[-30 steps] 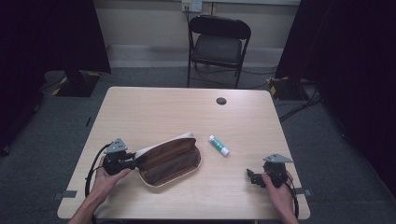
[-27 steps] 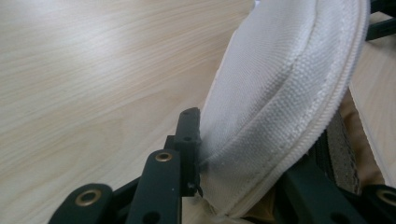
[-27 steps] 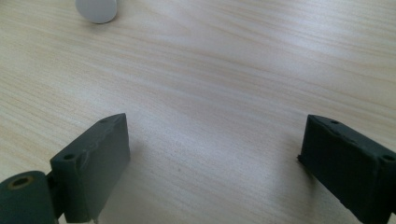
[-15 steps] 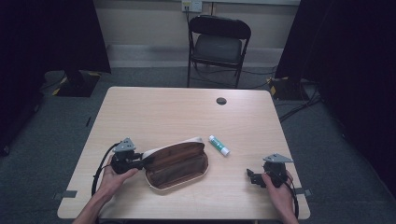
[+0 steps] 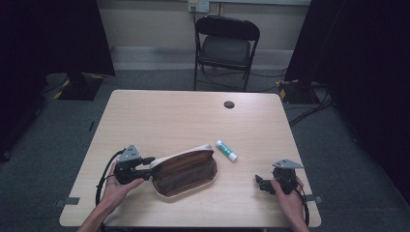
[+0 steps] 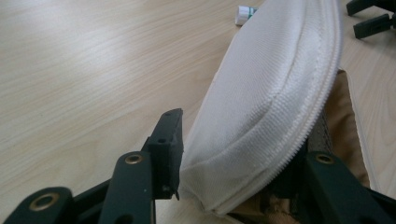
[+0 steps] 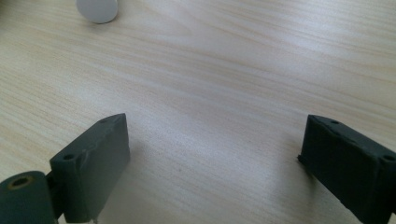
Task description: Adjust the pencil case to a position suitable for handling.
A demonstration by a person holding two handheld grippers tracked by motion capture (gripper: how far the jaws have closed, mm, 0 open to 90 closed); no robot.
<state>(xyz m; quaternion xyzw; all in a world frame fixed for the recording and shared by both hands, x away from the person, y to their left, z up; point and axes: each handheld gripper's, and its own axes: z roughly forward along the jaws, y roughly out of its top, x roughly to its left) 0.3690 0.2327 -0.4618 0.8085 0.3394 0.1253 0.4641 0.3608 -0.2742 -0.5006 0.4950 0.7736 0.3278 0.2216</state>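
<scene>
**A:** Left claw (image 5: 151,163) sits at the near-left end of the pouch (image 5: 186,171), and its jaws have just been opening. In the left gripper view the white fabric end of the pouch (image 6: 266,107) is between them, one jaw just beside the cloth with a sliver of gap, the other behind the zip edge. Parted, not pinching as far as I can see.

**B:** And the pouch itself?

**A:** Lying on the worktop (image 5: 193,121), near the front edge and left of centre, long side slanting up to the right. It's unzipped, brown lining facing up, white rim around it.

**B:** Right side?

**A:** Right claw (image 5: 260,182) rests low at the near-right of the worktop, well apart from the pouch, jaws spread wide with bare wood (image 7: 210,93) between them. Nothing held.

**B:** That little tube?

**A:** Glue stick (image 5: 226,150), white with a green band, lying just beyond the pouch's right end. Its white cap end (image 7: 97,9) peeks in at the top of the right gripper view.
</scene>
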